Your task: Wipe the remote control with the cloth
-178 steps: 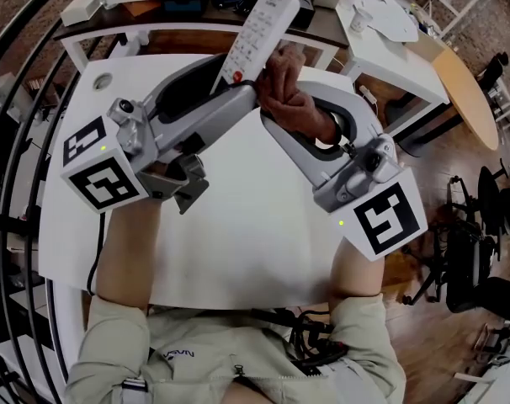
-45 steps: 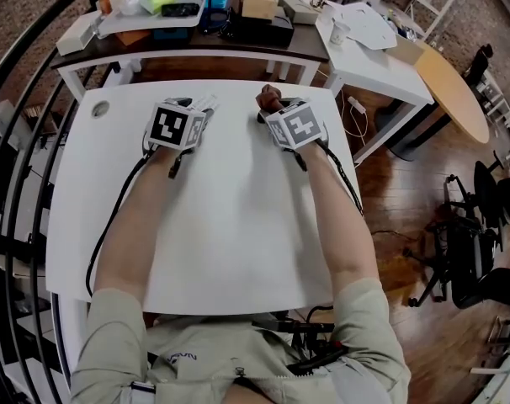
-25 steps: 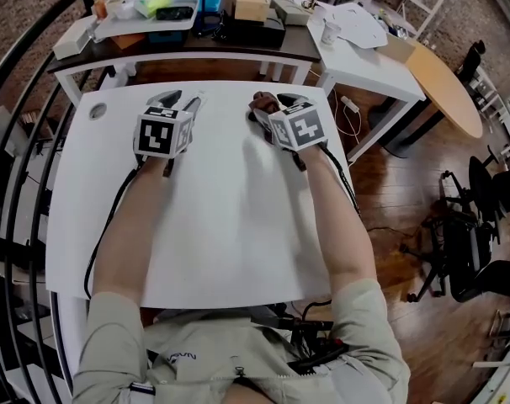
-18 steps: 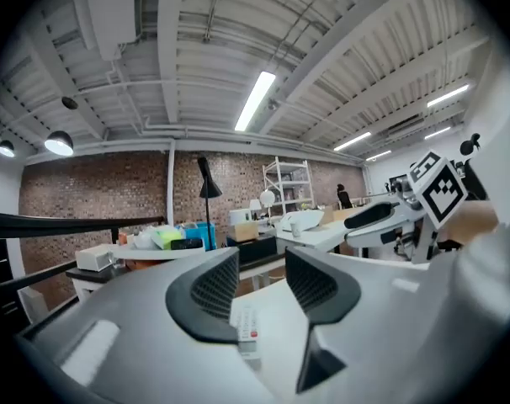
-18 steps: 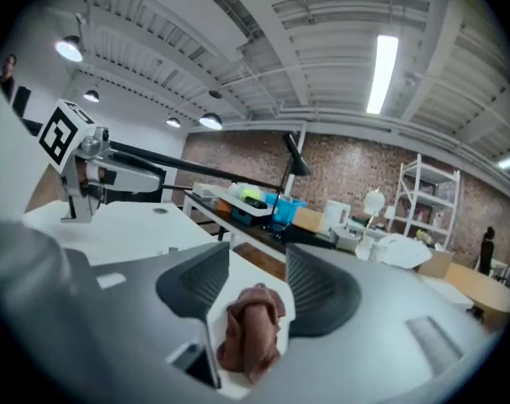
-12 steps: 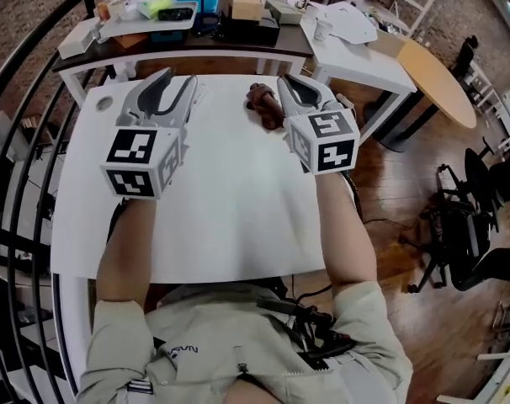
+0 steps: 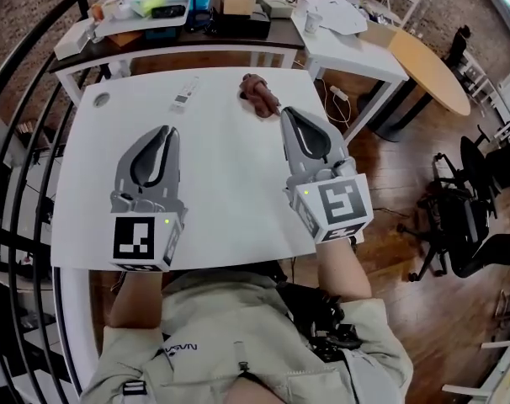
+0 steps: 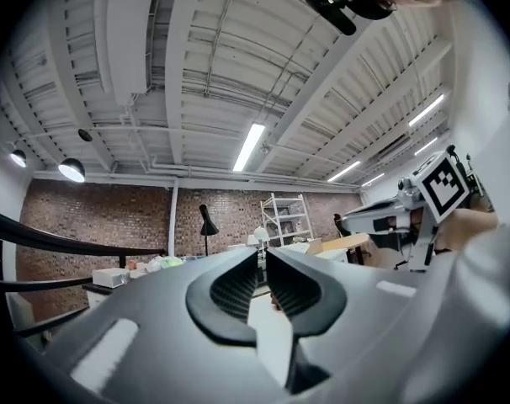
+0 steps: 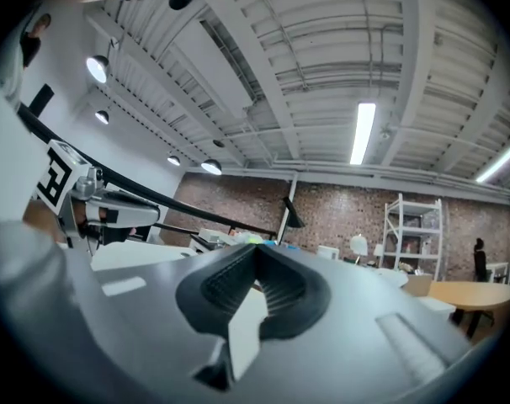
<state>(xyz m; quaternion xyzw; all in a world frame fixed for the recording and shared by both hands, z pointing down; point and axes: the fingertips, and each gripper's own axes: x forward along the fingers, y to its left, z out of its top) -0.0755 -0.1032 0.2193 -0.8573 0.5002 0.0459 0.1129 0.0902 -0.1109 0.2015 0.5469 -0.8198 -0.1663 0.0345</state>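
The white remote control (image 7: 185, 93) lies flat near the far edge of the white table (image 7: 230, 183). To its right the brown cloth (image 7: 259, 93) sits crumpled, also near the far edge. Both grippers hang raised over the table's near half, well short of both things, and point slightly upward. My left gripper (image 7: 164, 130) (image 8: 262, 255) is closing, with only a narrow slit left between its tips and nothing in it. My right gripper (image 7: 287, 110) (image 9: 255, 249) is shut and empty. Each gripper view looks at the ceiling and the brick back wall.
A dark desk (image 7: 196, 23) with trays and boxes stands behind the table, with a white side table (image 7: 347, 32) and a round wooden table (image 7: 432, 66) to the right. A black railing (image 7: 19, 141) runs along the left. Office chairs (image 7: 465, 217) stand at the right.
Both grippers left the remote and the cloth at the far edge, drew back toward the person and rose. Their jaws closed on the way.
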